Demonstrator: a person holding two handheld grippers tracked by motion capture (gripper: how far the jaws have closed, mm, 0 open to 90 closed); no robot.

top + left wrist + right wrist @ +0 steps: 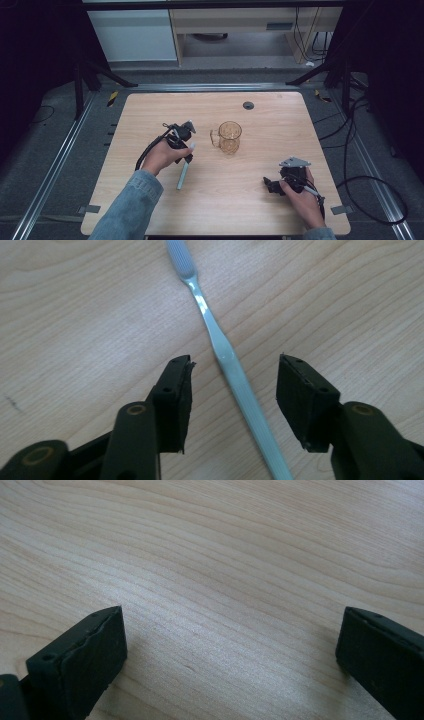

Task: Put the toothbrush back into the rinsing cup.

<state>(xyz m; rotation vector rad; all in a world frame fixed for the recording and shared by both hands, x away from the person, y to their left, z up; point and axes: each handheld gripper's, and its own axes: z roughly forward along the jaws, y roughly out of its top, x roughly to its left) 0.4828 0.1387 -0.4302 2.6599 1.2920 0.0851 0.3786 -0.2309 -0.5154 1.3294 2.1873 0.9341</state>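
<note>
A pale blue toothbrush [183, 172] lies flat on the wooden table [270, 125], left of centre. In the left gripper view its handle [222, 347] runs between the two black jaws, with the bristle head at the far end. My left gripper [189, 156] [235, 365] points down over the handle, its pads a little apart from it on each side, so it is open. My right gripper [270, 185] [232, 625] rests near the table's front right, its jaws wide open above bare wood.
A clear amber glass mug [229, 137] stands upright near the middle of the table, its handle towards the left gripper. A dark round grommet [248, 105] sits near the far edge. Cables trail over the floor at the right.
</note>
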